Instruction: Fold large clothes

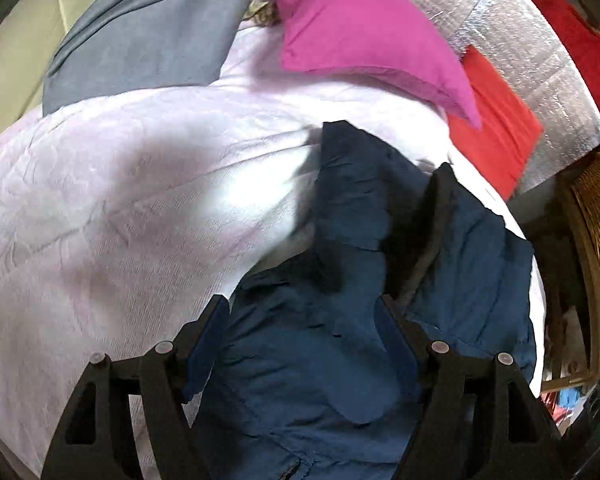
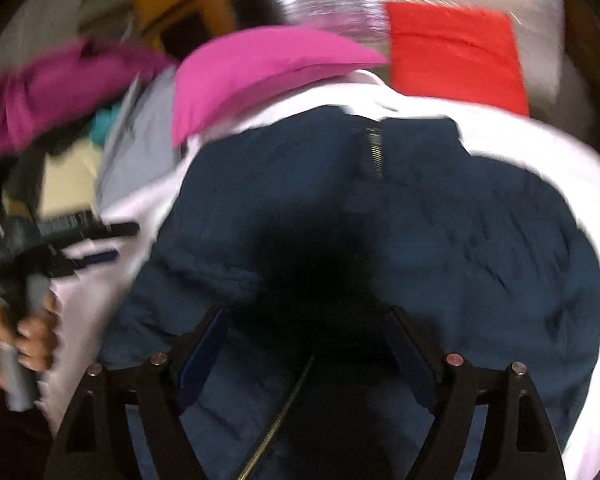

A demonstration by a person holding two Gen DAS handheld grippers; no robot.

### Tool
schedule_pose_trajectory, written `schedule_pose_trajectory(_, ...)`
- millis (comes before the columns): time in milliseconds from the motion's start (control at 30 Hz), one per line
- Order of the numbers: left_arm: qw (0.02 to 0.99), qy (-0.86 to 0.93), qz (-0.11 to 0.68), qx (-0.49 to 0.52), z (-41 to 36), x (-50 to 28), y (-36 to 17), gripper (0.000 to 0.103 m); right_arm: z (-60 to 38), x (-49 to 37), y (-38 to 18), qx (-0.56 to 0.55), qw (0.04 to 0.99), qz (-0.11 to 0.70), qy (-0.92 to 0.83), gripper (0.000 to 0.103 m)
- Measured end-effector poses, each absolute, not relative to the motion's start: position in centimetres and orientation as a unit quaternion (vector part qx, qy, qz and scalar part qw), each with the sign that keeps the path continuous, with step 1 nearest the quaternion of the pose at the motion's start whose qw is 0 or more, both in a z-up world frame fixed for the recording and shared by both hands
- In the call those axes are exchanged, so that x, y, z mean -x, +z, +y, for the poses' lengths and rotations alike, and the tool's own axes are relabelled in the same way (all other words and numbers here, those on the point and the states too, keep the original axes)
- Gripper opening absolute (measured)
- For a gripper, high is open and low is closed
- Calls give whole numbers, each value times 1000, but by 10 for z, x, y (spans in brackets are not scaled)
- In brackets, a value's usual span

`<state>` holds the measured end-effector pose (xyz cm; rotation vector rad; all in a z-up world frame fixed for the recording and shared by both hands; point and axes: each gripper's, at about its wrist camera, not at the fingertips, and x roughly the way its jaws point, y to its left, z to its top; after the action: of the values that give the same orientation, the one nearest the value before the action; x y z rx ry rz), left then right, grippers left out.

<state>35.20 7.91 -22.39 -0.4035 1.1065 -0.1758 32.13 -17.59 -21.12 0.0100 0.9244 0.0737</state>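
— Left wrist view: where's the jacket?
— Navy jacket (image 1: pixel 332 344) lies on the pale quilt (image 1: pixel 120 200); my left hand-held gripper (image 1: pixel 304 312) and right hand-held gripper (image 2: pixel 308 324) gape above it — nothing grasped.

A pale lilac bedspread (image 1: pixel 112 208) with a faint raised pattern covered the bed and took up most of the left wrist view, brightly lit near its middle. A pink pillow (image 1: pixel 360 28) lay at the far side of it, beside a grey cloth (image 1: pixel 148 32) spread at the left. Behind the pillow ran a silver, foil-like quilted sheet (image 1: pixel 512 32), with a flat red cloth (image 1: pixel 496 120) lying on it and a darker red cloth (image 1: pixel 568 28) farther right. A woven wicker basket (image 1: pixel 596 216) stood off the bed's right edge. At the far left showed a cream surface (image 1: pixel 16 56). The right wrist view was blurred; brown furniture (image 2: pixel 188 4) showed at its top.
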Motion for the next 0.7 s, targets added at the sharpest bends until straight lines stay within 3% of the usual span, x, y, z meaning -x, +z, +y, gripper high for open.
schedule_pose_trajectory(133, 827, -80, 524, 185, 82, -349, -224, 75, -135, -345, -221, 154, 888, 429, -52, 84)
schedule_pose_trajectory(267, 826, -74, 527, 185, 80, -356, -227, 75, -120, -358, -215, 219, 892, 383, -97, 83)
schedule_pose_trajectory(300, 825, -69, 531, 183, 81, -355, -229, 75, -123, -359, -211, 211, 897, 375, -100, 81)
schedule_pose_trajectory(333, 824, -64, 533, 181, 79, -362, -233, 75, -125, -359, -208, 197, 901, 373, -102, 69)
schedule_pose_trajectory(367, 823, -60, 535, 179, 80, -366, -236, 75, -137, -360, -204, 162, 906, 378, -101, 47)
schedule_pose_trajectory(433, 822, -55, 537, 178, 80, -369, -240, 75, -170, -360, -195, 45, 914, 395, -87, 37)
schedule_pose_trajectory(600, 824, -57, 537, 170, 73, -371, -242, 75, -284, -329, -216, -306, 865, 396, -34, 39)
schedule_pose_trajectory(667, 823, -60, 540, 162, 67, -374, -245, 75, -309, -320, -240, -393, 824, 409, -12, 56)
schedule_pose_trajectory(700, 823, -59, 542, 158, 65, -374, -247, 75, -315, -314, -253, -426, 805, 413, -5, 59)
